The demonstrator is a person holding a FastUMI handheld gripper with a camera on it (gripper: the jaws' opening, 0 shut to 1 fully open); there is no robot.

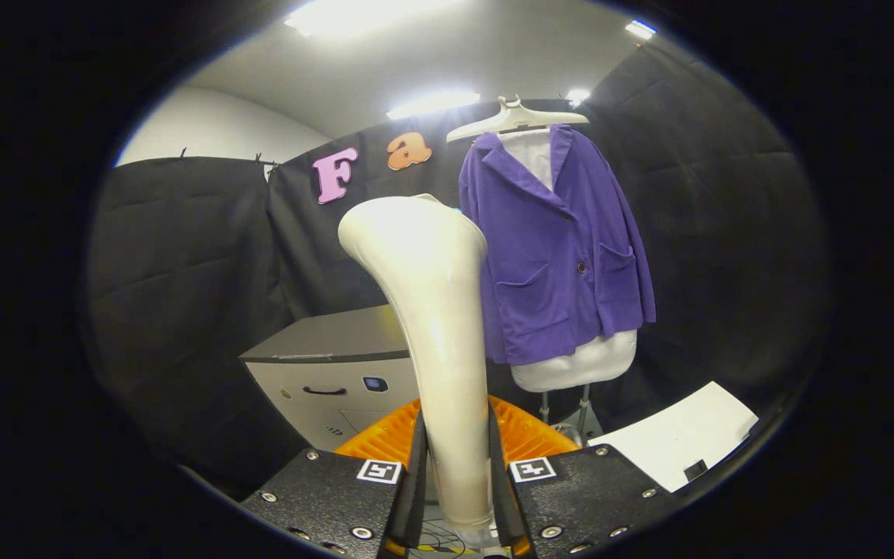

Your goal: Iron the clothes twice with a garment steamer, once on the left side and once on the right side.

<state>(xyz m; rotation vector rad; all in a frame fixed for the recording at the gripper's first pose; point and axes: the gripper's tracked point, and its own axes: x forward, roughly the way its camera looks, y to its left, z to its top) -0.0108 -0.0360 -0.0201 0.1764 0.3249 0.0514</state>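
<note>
Gripper view: tongs point(459, 466) clamp steamer point(431, 310); jacket point(556, 248) beyond, apart.

Your gripper point(459, 473) has both fingers pressed on the steamer point(435, 310) handle; its head stands upright, left of the purple jacket point(563, 256) on its hanger point(517, 118).

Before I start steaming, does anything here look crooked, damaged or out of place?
Nothing stands out. The gripper is shut on the steamer, which stands upright between its fingers. Beyond it the purple jacket hangs straight and buttoned on its hanger, apart from the steamer head.
</note>
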